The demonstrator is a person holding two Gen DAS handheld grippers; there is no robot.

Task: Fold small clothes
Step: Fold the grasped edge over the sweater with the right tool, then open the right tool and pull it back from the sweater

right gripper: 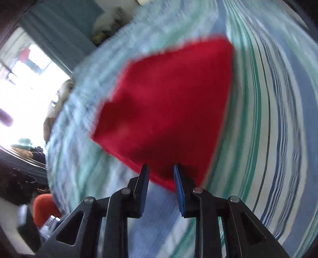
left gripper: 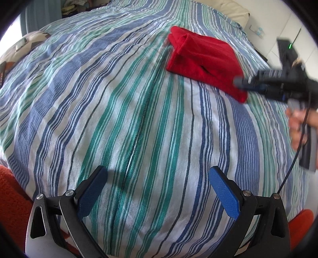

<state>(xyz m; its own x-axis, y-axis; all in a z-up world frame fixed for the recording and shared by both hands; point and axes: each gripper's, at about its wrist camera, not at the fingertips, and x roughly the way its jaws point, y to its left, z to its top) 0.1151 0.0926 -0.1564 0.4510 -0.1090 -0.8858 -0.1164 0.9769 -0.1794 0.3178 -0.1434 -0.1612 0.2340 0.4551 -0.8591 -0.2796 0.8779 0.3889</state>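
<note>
A red folded garment (left gripper: 204,59) lies flat on the striped bedsheet (left gripper: 139,119), toward the far right. My left gripper (left gripper: 158,169) hangs open over bare sheet near the front edge, with nothing between its blue pads. My right gripper (left gripper: 237,81), blurred by motion, reaches the garment's near right corner. In the right wrist view the red garment (right gripper: 169,99) fills the middle, and its near edge lies at the tips of the right gripper (right gripper: 161,166). The jaws stand narrowly apart with a gap showing. The pads do not visibly press the cloth.
A cream pillow (left gripper: 234,10) lies at the far end of the bed, and a patterned cushion (left gripper: 19,49) at the left edge. Orange fabric (left gripper: 12,198) sits by the near left corner. A person's hand (left gripper: 296,127) holds the right gripper's handle. A bright window (right gripper: 29,79) is off to the left.
</note>
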